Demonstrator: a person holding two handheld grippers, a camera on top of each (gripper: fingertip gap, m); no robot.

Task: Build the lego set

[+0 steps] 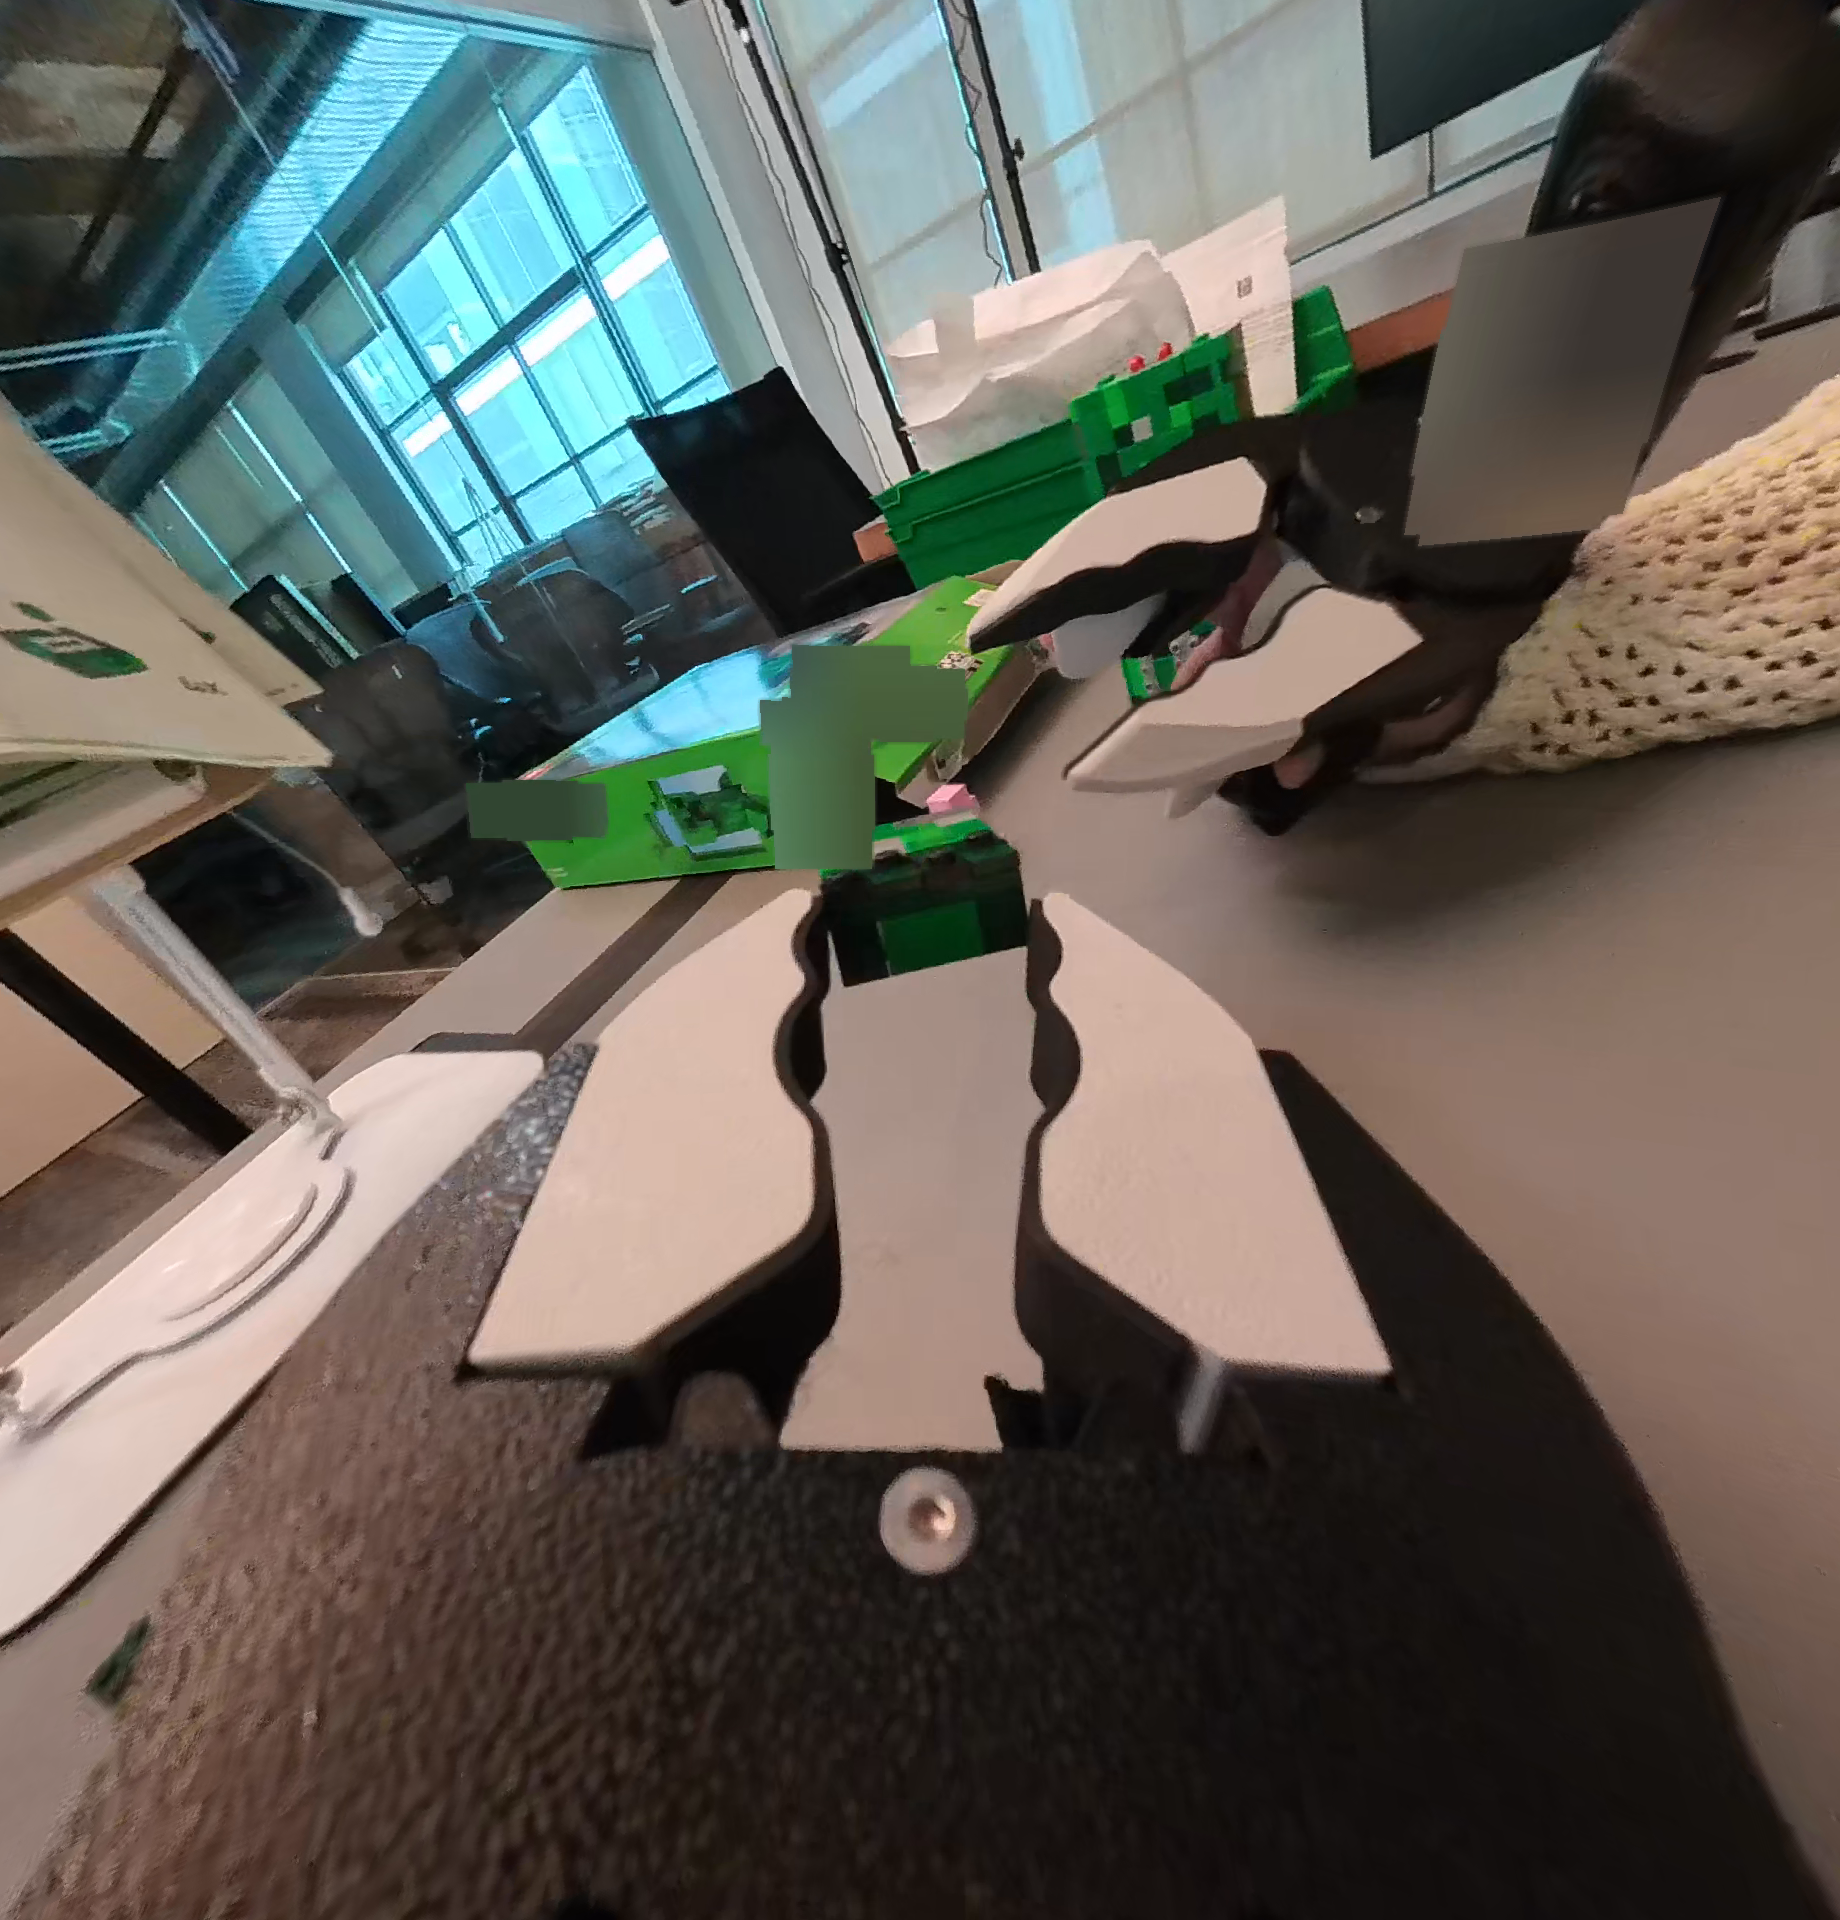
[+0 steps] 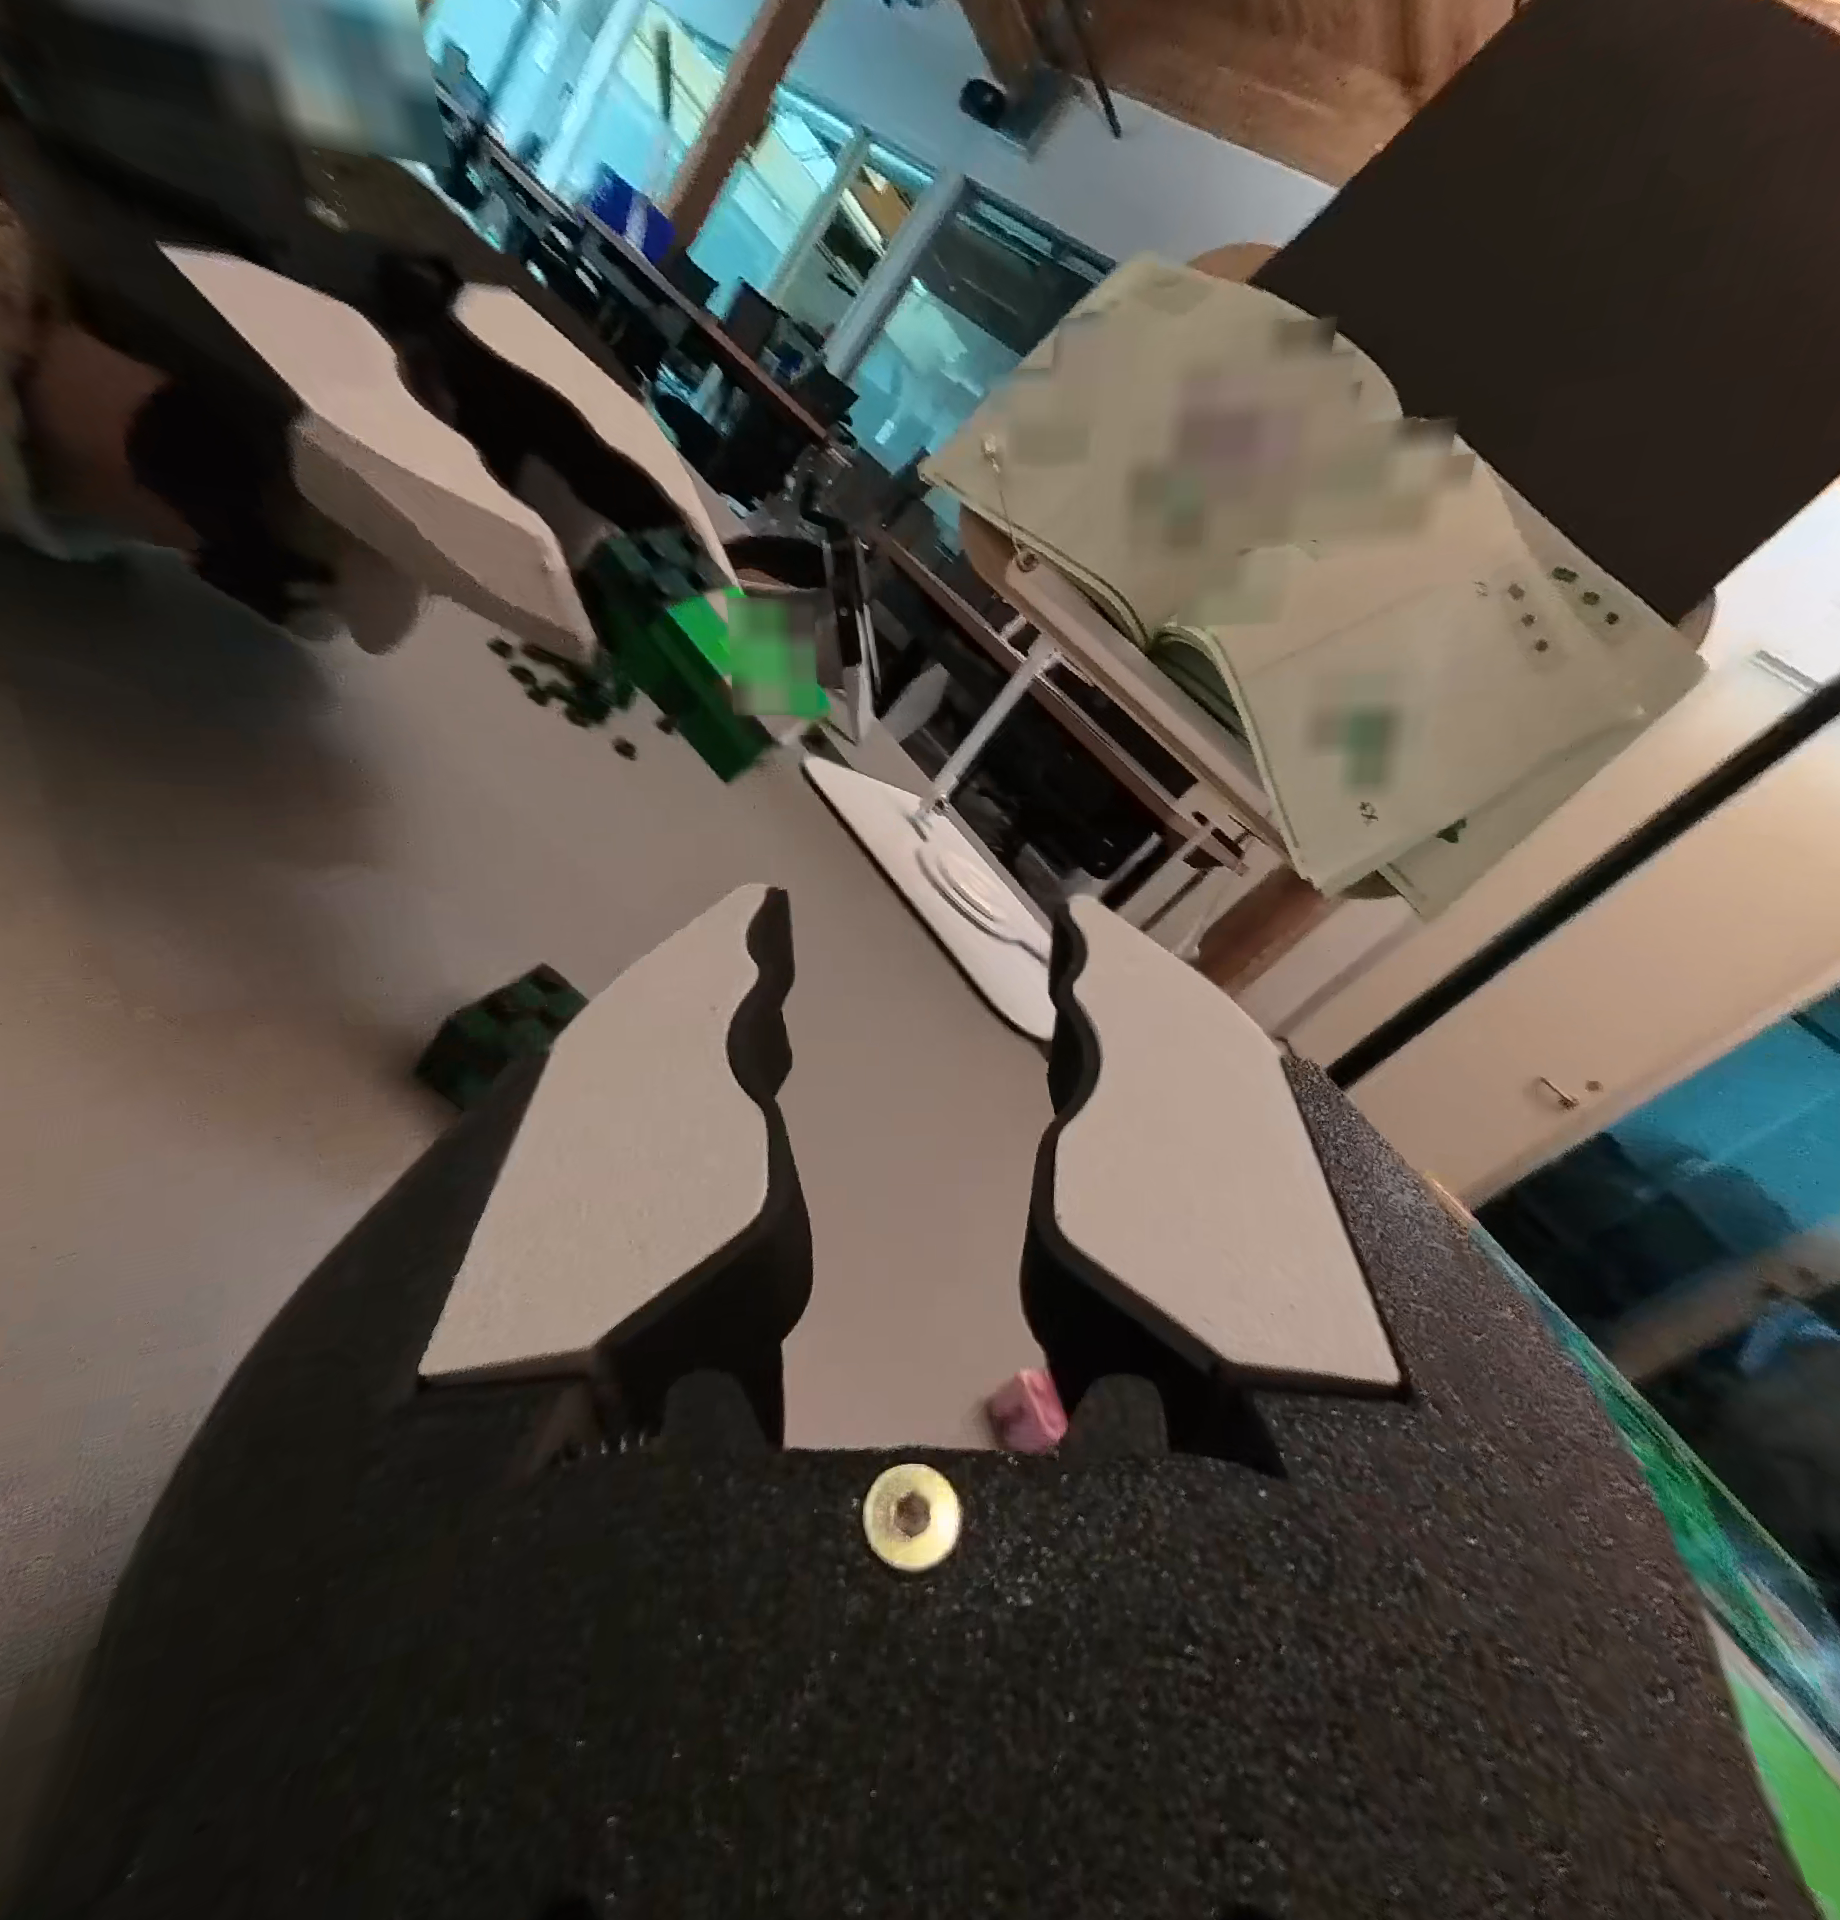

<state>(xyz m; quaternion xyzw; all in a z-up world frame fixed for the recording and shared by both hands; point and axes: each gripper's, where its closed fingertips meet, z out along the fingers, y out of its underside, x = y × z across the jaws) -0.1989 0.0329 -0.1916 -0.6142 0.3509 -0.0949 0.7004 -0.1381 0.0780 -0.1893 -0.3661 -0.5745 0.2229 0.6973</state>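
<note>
Here I clamp my left gripper [image 1: 926, 914] on the dark-and-bright-green brick block [image 1: 931, 914], seemingly lifted clear of the grey table [image 1: 1518, 1039], while my right gripper [image 2: 921, 935] gapes empty, ready for a piece.

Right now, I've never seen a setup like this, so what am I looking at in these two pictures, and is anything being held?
No robot here: a person holds hand-held tongs in each hand, each with a camera looking forward along it. The left wrist picture is from the left tongs, shut on a green lego block. The right wrist picture is from the right tongs, open, nothing between the tips; a small pink piece shows near their base. On the grey table lie a green box, loose dark pieces and a dark green brick cluster. An instruction booklet sits on a stand.
</note>
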